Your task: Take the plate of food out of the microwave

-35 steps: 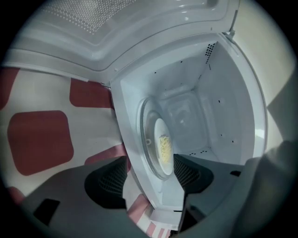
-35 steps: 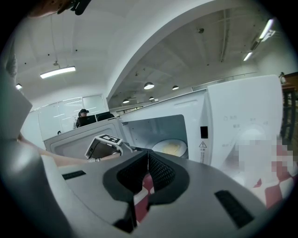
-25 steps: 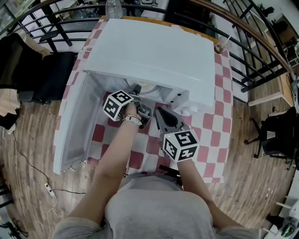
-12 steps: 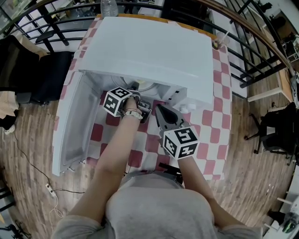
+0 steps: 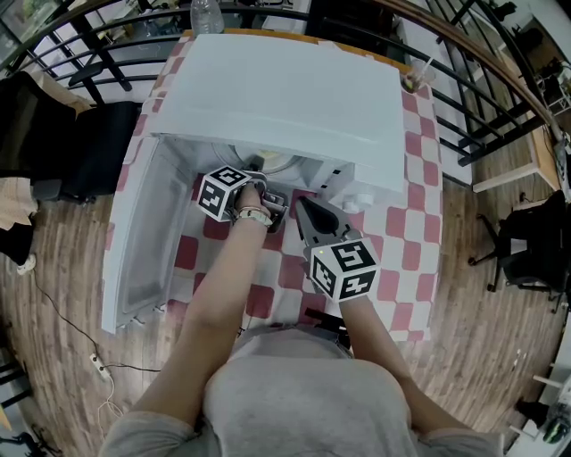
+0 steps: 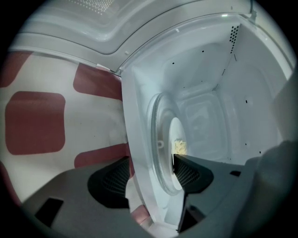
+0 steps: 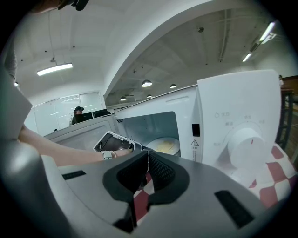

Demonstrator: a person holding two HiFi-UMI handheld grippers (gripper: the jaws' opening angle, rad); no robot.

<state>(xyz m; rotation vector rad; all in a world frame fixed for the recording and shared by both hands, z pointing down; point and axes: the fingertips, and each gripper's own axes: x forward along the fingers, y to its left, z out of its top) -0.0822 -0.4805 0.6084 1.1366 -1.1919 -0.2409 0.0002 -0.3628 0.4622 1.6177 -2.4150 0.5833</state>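
Observation:
A white plate (image 6: 179, 139) with yellow food sits on the glass turntable inside the white microwave (image 5: 294, 98), whose door (image 5: 143, 241) hangs open to the left. My left gripper (image 6: 151, 179) is at the cavity mouth, open, with the turntable's near rim showing between its jaws; neither jaw presses on the plate. In the head view the left gripper (image 5: 259, 170) reaches under the microwave's top edge. My right gripper (image 5: 303, 207) hovers over the checked tablecloth in front of the control panel, shut and holding nothing. In the right gripper view the plate (image 7: 164, 145) shows beyond the right gripper (image 7: 146, 169).
The control panel with its round knob (image 7: 244, 146) stands right of the cavity. The red-and-white checked table (image 5: 419, 241) carries the microwave, with a water bottle (image 5: 205, 13) behind it. A black railing and an office chair (image 5: 526, 250) lie beyond the table edges.
The left gripper has edged slightly further toward the microwave cavity. The right gripper has barely moved.

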